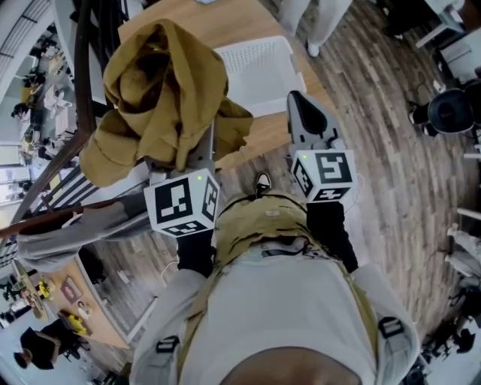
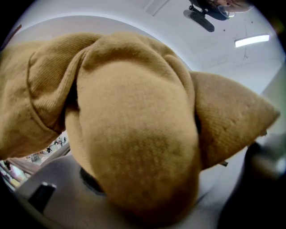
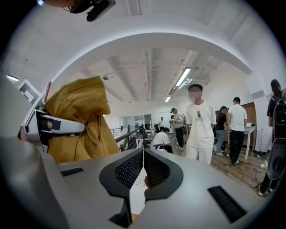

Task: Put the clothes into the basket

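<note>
A mustard-yellow garment (image 1: 161, 90) hangs bunched over my left gripper, whose marker cube (image 1: 184, 204) shows below it. The cloth fills the left gripper view (image 2: 134, 129) and hides the jaws there. In the right gripper view one grey finger (image 3: 53, 125) of the left gripper sticks out of the same garment (image 3: 82, 112), which wraps above and below it. A white perforated basket (image 1: 259, 71) stands on a wooden table (image 1: 274, 131) just beyond the garment. My right gripper (image 1: 301, 101) points at the basket's near right corner, shut (image 3: 143, 152) and holding nothing.
A dark railing (image 1: 79, 90) runs along the left of the table. Someone's legs (image 1: 323, 22) stand beyond the table, and a black office chair (image 1: 451, 113) is at the right. Several people (image 3: 199, 120) stand ahead in the right gripper view.
</note>
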Motion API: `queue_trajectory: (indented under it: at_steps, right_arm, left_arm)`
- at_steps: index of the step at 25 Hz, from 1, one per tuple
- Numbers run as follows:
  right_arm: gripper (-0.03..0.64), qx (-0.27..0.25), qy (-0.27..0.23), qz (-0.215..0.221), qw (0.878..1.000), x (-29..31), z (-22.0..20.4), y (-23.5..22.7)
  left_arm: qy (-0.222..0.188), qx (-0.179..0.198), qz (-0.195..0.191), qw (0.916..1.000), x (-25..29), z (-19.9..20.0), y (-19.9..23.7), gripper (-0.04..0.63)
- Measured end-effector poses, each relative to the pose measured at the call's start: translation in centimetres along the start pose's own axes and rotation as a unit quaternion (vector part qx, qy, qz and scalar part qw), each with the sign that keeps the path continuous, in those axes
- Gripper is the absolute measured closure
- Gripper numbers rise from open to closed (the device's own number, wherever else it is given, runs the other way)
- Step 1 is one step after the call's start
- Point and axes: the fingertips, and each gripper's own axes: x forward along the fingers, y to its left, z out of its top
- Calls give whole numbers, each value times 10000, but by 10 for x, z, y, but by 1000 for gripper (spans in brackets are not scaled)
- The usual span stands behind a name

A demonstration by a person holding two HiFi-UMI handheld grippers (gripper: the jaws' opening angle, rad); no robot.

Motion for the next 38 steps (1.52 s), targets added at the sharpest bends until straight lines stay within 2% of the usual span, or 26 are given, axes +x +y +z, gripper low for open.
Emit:
queue_trajectory:
  at_steps: [8,14,19,22,29,38]
  right_arm:
    - [595,81,116,60,9999,19,-6,6]
    - [595,85,257,-114,9996,29,-11,-2]
    - [595,130,428,-248,9987,45,-16,-5]
    - [595,170,598,-254,9977,58,-27,-8]
    - [595,321,1041,-310,9936,92,-59,-20]
    - [595,400,1331,-376,9896,131,-89,-33]
  left_arm:
    - [137,104,-38,9998,19,1,10,279]
    - [398,-61,-258,9989,47,-13,11,279]
    - [673,-16,-482,9966,70,-28,15,279]
    - [902,82,-628,9939,87,-44,13,279]
    - [1462,54,-858,9855,127,-82,12,279]
    - [2002,189,-1104,9733,175,-129,11,279]
